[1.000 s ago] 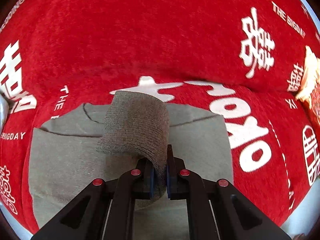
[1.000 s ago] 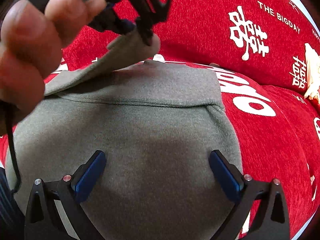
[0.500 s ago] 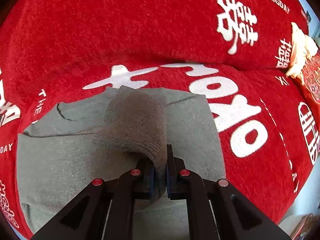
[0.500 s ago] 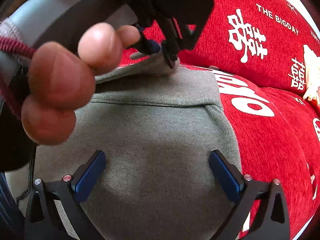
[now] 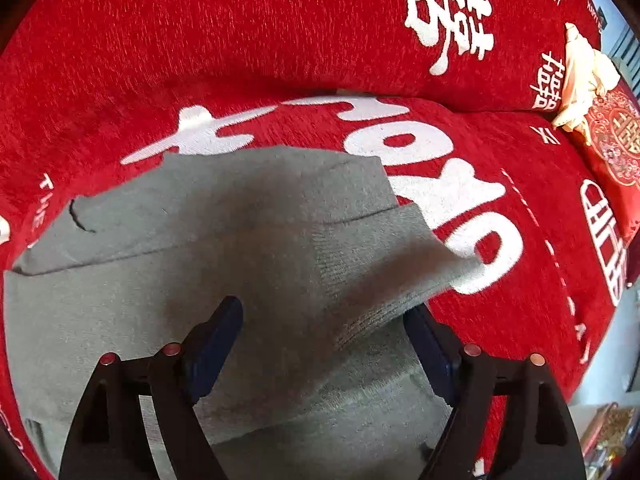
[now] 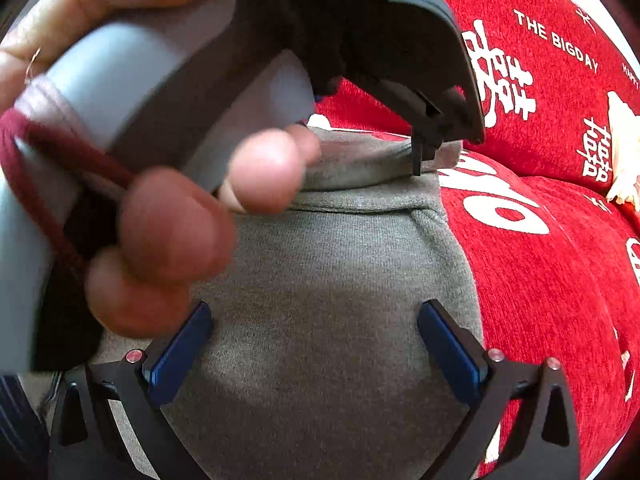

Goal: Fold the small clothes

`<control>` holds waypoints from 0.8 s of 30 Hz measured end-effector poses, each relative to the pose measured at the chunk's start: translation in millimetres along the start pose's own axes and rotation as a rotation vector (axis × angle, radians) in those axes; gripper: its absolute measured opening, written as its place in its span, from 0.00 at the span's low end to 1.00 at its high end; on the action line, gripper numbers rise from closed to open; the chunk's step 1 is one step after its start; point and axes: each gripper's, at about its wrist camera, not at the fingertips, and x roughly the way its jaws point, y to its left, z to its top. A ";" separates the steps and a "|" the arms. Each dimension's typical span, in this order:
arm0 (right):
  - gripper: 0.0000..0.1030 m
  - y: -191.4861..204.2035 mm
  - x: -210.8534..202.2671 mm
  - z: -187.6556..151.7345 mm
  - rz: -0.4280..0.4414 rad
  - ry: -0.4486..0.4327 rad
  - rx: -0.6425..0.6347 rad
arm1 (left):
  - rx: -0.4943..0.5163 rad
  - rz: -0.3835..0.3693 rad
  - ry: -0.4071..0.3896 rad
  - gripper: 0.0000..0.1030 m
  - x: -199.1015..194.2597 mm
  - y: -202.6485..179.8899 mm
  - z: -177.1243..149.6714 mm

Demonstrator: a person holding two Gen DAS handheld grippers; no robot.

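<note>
A small grey knit garment [image 5: 192, 264] lies on a red sofa cover. In the left wrist view my left gripper [image 5: 324, 344] is open just above it. The ribbed grey sleeve end [image 5: 384, 276] lies loose across the garment between the fingers, its tip over the right edge. In the right wrist view my right gripper [image 6: 316, 352] is open and empty over the garment's body [image 6: 340, 300]. The left gripper and the hand holding it [image 6: 168, 220] fill the upper left of that view and hide the garment's far left part.
The red sofa cover [image 5: 240, 60] with white lettering spreads all around, its back cushion rising behind the garment. A cream cloth [image 5: 580, 76] and a red patterned cushion [image 5: 616, 140] lie at the far right.
My left gripper has carried the sleeve to the right across the garment and opened, letting it go. The sleeve now lies flat. My right gripper has stayed open in place.
</note>
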 end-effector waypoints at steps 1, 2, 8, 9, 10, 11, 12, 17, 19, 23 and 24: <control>1.00 0.1 -0.7 -0.2 0.002 0.001 -0.002 | -0.008 -0.019 0.000 0.81 -3.5 2.8 0.1; 1.00 -0.2 -1.6 -0.5 0.003 0.002 -0.005 | -0.014 -0.043 -0.008 0.81 -10.0 6.8 -0.6; 1.00 -22.5 -31.0 1.3 -0.033 -0.029 0.026 | -0.062 -0.067 -0.127 0.81 -60.9 56.9 -16.4; 1.00 -30.5 -39.4 8.3 -0.027 -0.060 0.057 | -0.079 -0.039 -0.144 0.81 -65.9 70.6 -20.3; 1.00 -33.5 -43.2 14.4 -0.027 -0.078 0.072 | -0.107 -0.001 -0.155 0.81 -68.3 87.7 -24.9; 1.00 -36.3 -46.7 27.4 -0.025 -0.105 0.089 | -0.133 0.020 -0.151 0.81 -67.9 99.4 -28.2; 1.00 -35.4 -46.1 38.1 -0.021 -0.118 0.090 | -0.174 0.041 -0.140 0.81 -65.6 116.2 -33.5; 1.00 -2.7 -13.4 97.3 0.046 -0.104 0.022 | -0.316 0.115 -0.128 0.81 -55.6 181.6 -68.5; 1.00 4.4 16.2 113.4 0.061 -0.060 -0.011 | -0.331 0.135 -0.126 0.81 -53.8 197.6 -79.6; 1.00 -17.2 73.4 108.4 -0.045 0.135 0.021 | -0.309 0.142 -0.157 0.81 -57.9 220.9 -97.5; 1.00 -28.9 80.0 100.7 -0.075 0.171 0.053 | -0.297 0.141 -0.161 0.81 -57.8 222.5 -99.9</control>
